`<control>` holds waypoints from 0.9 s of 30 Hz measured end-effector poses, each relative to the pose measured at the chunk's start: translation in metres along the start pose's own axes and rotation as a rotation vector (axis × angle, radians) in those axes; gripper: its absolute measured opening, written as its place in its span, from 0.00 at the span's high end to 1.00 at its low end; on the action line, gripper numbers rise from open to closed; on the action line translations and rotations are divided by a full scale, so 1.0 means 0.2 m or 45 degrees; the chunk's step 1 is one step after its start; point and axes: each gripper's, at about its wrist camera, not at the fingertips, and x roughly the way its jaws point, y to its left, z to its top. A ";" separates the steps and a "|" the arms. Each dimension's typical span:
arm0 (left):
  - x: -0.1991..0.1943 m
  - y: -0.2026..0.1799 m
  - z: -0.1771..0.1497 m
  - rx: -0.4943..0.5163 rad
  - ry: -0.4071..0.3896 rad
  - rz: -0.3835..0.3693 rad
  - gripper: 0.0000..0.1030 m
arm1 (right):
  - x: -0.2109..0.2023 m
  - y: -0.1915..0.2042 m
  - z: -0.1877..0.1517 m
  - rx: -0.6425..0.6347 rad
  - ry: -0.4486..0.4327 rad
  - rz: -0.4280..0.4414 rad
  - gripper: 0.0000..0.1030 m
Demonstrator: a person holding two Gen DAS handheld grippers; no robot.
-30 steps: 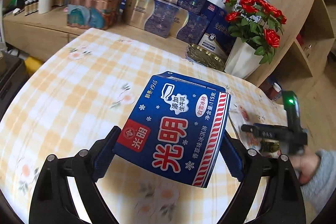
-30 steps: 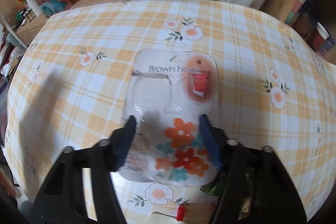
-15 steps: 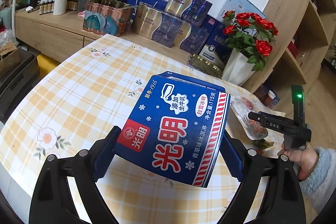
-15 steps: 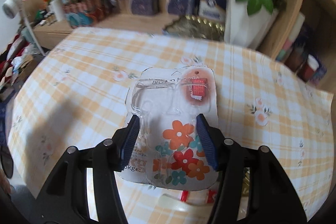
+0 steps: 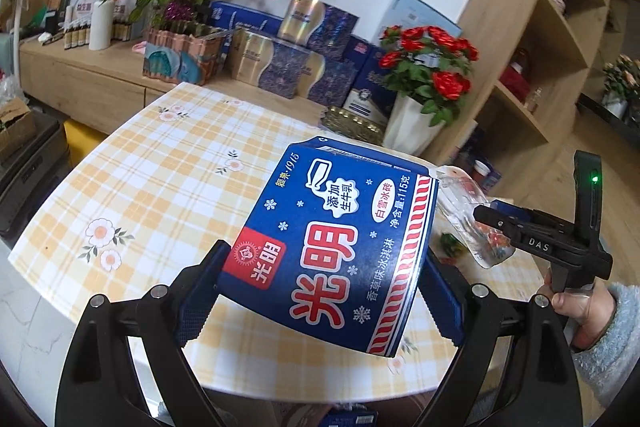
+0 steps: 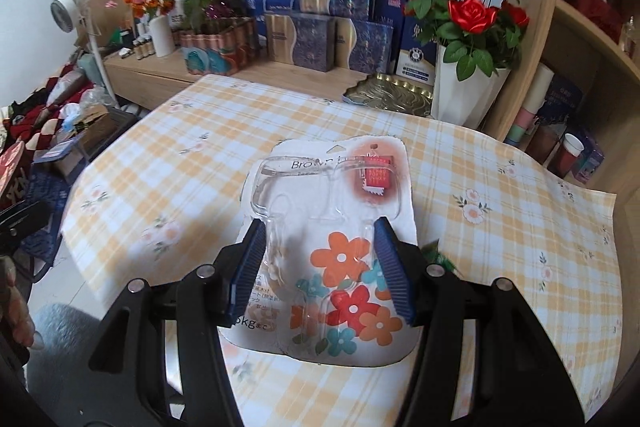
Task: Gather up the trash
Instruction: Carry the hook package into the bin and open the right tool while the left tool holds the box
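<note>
Left gripper (image 5: 320, 291) clamps a blue ice-cream carton (image 5: 336, 243) between wide-set jaws, holding it tilted in the air above the near edge of the checked tablecloth (image 5: 160, 187). Right gripper (image 6: 320, 267) grips a clear blister pack (image 6: 332, 239) with a flowered card by its lower half, also clear of the cloth. A small green wrapper (image 5: 450, 241) lies on the table below the pack. A white vase of red roses (image 6: 464, 95) stands at the table's far edge
</note>
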 end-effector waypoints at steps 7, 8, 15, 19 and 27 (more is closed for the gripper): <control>-0.20 -0.12 -0.11 0.083 0.003 -0.036 0.16 | -0.32 0.11 -0.22 -0.013 -0.039 0.066 0.45; -0.22 -0.13 -0.13 0.092 0.005 -0.039 0.16 | -0.35 0.12 -0.25 -0.012 -0.037 0.077 0.45; -0.35 -0.21 -0.26 0.152 0.019 -0.062 0.16 | -0.54 0.21 -0.53 -0.019 0.006 0.141 0.45; -0.38 -0.24 -0.32 0.175 0.043 -0.071 0.16 | -0.59 0.23 -0.71 0.008 0.073 0.173 0.45; -0.38 -0.29 -0.39 0.194 0.072 -0.092 0.16 | -0.57 0.27 -1.01 0.082 0.250 0.244 0.45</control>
